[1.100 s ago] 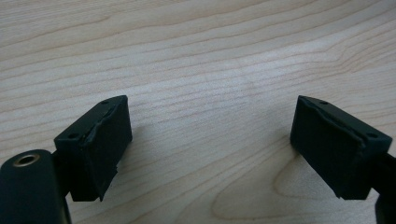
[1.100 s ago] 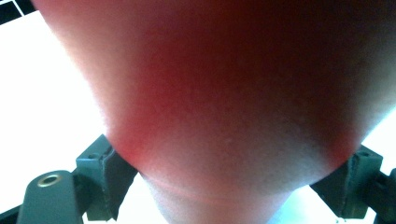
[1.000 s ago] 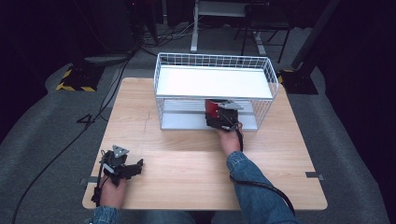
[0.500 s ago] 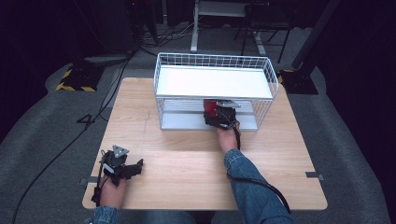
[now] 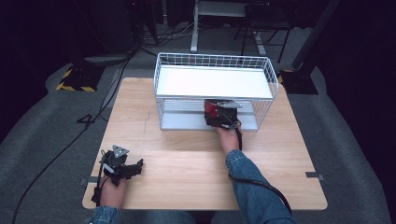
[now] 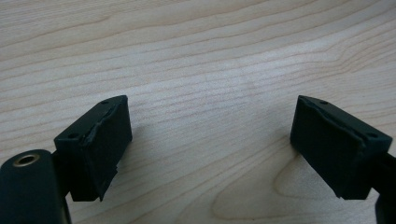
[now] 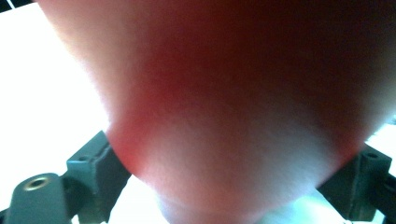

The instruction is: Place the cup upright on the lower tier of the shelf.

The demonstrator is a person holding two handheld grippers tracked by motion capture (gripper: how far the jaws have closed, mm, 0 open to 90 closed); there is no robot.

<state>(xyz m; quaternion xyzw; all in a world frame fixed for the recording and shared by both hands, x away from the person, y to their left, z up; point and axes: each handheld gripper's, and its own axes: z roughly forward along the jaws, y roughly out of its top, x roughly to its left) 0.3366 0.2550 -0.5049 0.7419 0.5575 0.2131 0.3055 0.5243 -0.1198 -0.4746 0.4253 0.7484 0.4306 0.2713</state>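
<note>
Right claw (image 5: pixel 216 112) has pushed its smooth rounded red object (image 7: pixel 233 102) deeper under wire rack (image 5: pixel 215 63).

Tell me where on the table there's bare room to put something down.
Most of the table is bare: the wide strip between the left gripper and the right sleeve, the strip left of the wire rack, and the right side past the sleeve. The rack's white top shelf is bare too. It is crowded at the rack's lower front, where the right gripper holds a red thing.
</note>
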